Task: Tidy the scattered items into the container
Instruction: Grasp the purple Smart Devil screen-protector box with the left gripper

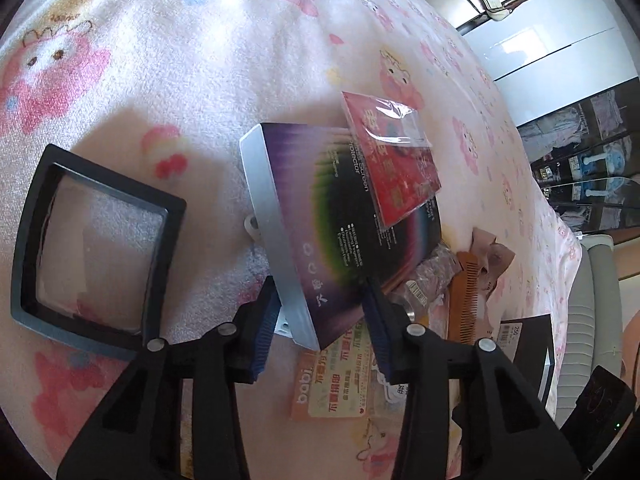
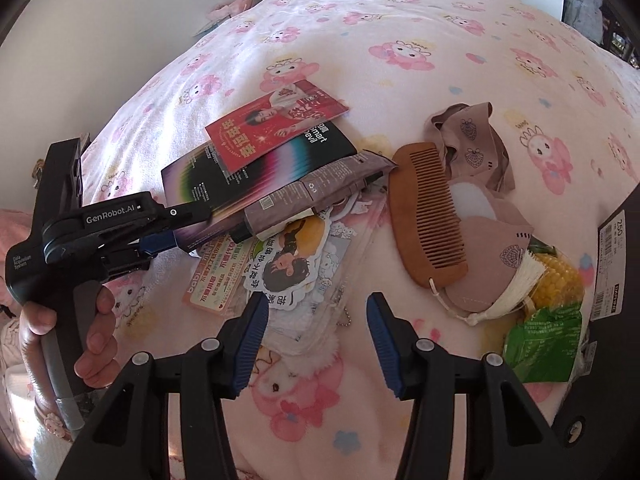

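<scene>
On the bed (image 1: 168, 80), in the left wrist view, the left gripper (image 1: 320, 320) is clenched on the near corner of the screen-protector box (image 1: 340, 216), a red packet (image 1: 394, 160) riding loose on top. Lift level and slowly, or the packet will likely slide off. In the right wrist view, the right gripper (image 2: 318, 340) hangs released above the stickers (image 2: 288, 272), holding nothing; the wooden comb (image 2: 428, 216) lies just beside. The black container (image 2: 624, 256) waits at the right edge.
</scene>
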`<action>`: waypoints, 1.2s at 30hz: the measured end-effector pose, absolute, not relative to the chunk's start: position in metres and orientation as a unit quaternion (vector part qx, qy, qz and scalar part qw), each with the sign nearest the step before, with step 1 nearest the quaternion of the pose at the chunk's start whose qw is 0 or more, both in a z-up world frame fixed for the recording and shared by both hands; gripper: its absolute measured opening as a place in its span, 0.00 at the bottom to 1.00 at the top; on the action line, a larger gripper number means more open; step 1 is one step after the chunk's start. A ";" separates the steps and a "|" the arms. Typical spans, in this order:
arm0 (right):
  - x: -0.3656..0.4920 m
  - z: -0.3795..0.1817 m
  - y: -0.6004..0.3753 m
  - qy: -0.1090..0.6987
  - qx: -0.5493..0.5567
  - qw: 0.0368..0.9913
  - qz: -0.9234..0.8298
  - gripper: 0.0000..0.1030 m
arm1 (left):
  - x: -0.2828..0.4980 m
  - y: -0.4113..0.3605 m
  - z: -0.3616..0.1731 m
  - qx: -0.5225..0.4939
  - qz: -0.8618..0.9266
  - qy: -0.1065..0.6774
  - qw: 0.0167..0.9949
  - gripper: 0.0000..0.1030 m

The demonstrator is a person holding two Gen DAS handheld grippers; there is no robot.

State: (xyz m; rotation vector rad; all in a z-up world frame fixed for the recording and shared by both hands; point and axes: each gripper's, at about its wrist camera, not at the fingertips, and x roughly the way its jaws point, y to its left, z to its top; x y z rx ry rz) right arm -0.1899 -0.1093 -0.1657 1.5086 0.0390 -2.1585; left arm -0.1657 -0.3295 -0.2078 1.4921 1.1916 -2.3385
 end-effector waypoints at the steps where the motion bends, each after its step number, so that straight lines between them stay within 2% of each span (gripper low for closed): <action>1: -0.186 -0.164 -0.106 0.008 0.555 0.255 -0.792 0.46 | -0.162 -0.327 -0.207 0.493 -0.769 0.403 0.058 0.35; 9: -0.167 -0.159 -0.090 0.000 0.557 0.250 -0.792 0.46 | -0.126 -0.292 -0.183 0.512 -0.765 0.391 -0.001 0.29; 12: -0.164 -0.156 -0.100 0.000 0.555 0.261 -0.790 0.46 | -0.115 -0.281 -0.183 0.532 -0.756 0.382 -0.012 0.30; 16: -0.159 -0.155 -0.117 0.004 0.557 0.290 -0.778 0.46 | -0.097 -0.286 -0.187 0.556 -0.744 0.370 0.002 0.37; 21: -0.163 -0.161 -0.131 0.002 0.568 0.318 -0.759 0.46 | -0.076 -0.317 -0.169 0.542 -0.765 0.342 0.060 0.38; 24: -0.171 -0.166 -0.140 -0.019 0.576 0.320 -0.752 0.46 | -0.082 -0.342 -0.161 0.511 -0.782 0.345 0.085 0.39; 28: -0.183 -0.186 -0.163 -0.017 0.598 0.308 -0.740 0.46 | -0.110 -0.360 -0.175 0.503 -0.786 0.338 0.120 0.40; 36: -0.185 -0.196 -0.183 0.002 0.606 0.324 -0.726 0.46 | -0.133 -0.341 -0.202 0.558 -0.753 0.343 0.063 0.39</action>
